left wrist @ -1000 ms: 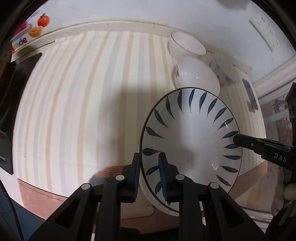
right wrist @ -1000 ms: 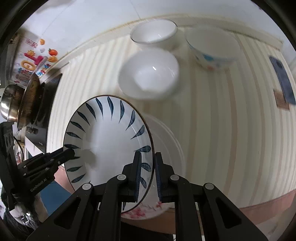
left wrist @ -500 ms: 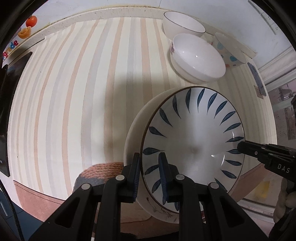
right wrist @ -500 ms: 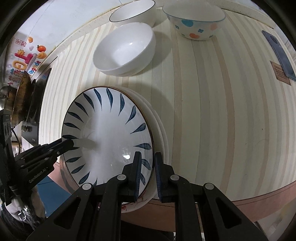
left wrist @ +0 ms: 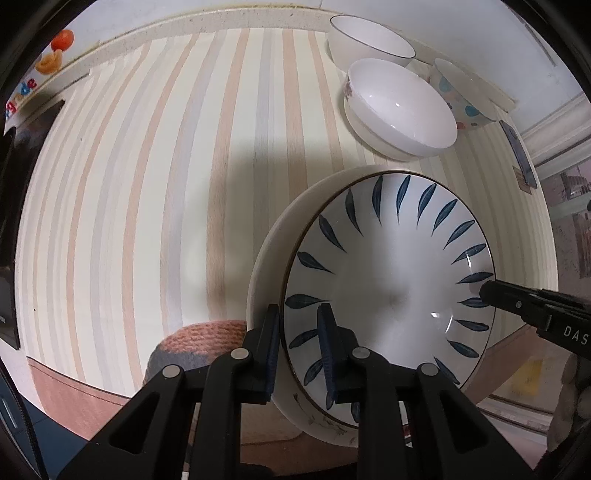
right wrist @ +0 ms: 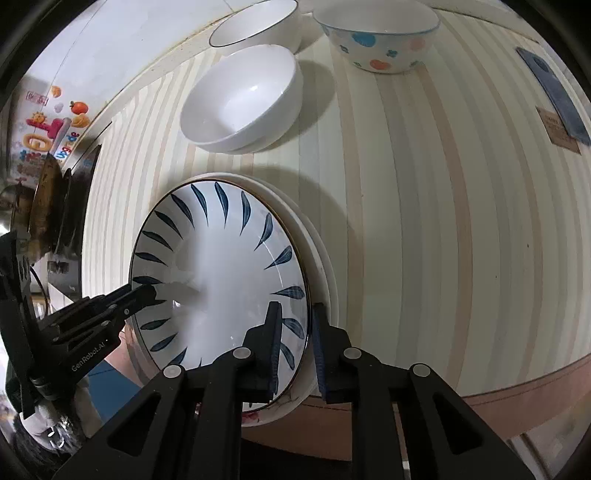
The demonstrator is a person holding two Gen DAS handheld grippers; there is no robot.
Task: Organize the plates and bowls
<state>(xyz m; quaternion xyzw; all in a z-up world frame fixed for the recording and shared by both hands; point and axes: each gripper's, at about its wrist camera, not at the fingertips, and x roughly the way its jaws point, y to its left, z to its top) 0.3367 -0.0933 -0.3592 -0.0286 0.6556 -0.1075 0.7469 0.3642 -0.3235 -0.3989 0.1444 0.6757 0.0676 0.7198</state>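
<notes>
My left tongs (left wrist: 297, 345) and right tongs (right wrist: 295, 341) straddle opposite rims of the leaf-patterned plate (left wrist: 388, 280), which sits on a wider plate (left wrist: 273, 258) at the table's (left wrist: 147, 184) near edge. Beyond the stack stands a plain bowl (right wrist: 240, 99). Behind it, against the wall, is a rimmed bowl (right wrist: 255, 26), with the spotted bowl (right wrist: 380, 40) to its right. A phone (right wrist: 554, 96) lies far right.

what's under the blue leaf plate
A white plate lies under the blue leaf plate; only its rim shows around the edge. Its middle, and anything beneath it, is covered.
</notes>
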